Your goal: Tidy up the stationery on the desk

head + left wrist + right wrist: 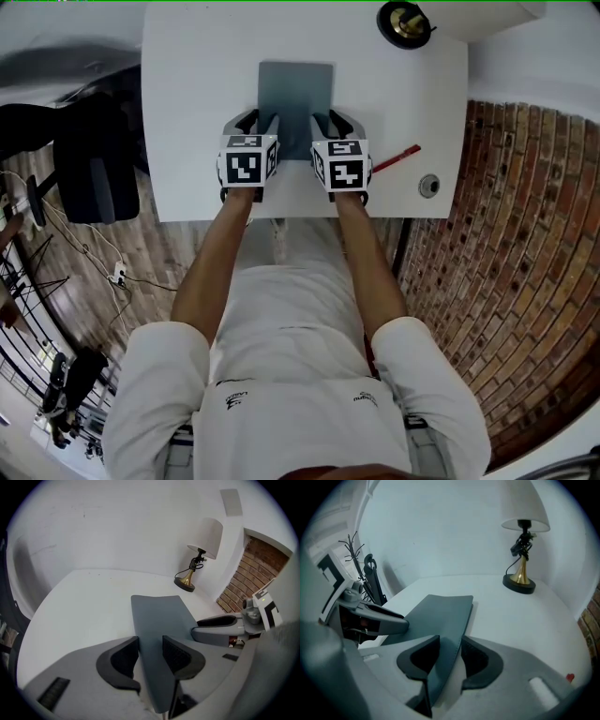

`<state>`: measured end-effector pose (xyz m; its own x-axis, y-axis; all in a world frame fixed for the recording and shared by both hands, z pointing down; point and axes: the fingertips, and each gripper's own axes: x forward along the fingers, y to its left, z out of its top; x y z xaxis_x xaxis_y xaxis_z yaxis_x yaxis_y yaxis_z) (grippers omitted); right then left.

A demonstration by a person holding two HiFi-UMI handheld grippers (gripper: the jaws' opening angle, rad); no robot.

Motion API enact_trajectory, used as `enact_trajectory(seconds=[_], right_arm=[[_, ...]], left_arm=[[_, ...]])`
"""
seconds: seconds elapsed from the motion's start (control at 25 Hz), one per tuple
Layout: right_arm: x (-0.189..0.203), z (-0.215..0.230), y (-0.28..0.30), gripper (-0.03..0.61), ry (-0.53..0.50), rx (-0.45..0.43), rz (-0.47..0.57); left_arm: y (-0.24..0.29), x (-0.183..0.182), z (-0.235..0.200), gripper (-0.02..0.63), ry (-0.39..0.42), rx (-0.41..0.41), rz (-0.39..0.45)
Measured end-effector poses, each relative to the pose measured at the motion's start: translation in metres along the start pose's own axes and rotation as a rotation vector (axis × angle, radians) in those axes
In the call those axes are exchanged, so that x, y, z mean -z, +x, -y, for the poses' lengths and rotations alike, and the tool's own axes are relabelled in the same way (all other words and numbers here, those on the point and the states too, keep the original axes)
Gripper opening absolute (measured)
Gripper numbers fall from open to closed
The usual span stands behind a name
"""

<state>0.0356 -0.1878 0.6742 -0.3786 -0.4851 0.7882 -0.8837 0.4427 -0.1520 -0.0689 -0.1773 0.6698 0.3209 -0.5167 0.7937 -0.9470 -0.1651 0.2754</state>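
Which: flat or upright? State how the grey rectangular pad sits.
Flat: the grey rectangular pad lies on the white desk, broad face up in every view.

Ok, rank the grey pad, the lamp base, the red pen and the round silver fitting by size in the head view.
1. grey pad
2. lamp base
3. red pen, roughly as long as the base is wide, but much thinner
4. round silver fitting

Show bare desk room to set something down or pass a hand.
Free: wide bare desk left of the grey book; smaller patch right of it, between lamp and red pen. Crowded: near edge, where left gripper and right gripper straddle the book.
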Motion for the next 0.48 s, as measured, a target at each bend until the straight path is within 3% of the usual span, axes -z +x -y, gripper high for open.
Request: enact_trajectory(seconds=[0.48], right_arm=[[0.025, -0.009, -0.015, 0.137, 0.037, -0.013, -0.004]], left_arm=[[-0.012, 0.027, 0.007, 0.158, -0.033, 0.0, 0.003]])
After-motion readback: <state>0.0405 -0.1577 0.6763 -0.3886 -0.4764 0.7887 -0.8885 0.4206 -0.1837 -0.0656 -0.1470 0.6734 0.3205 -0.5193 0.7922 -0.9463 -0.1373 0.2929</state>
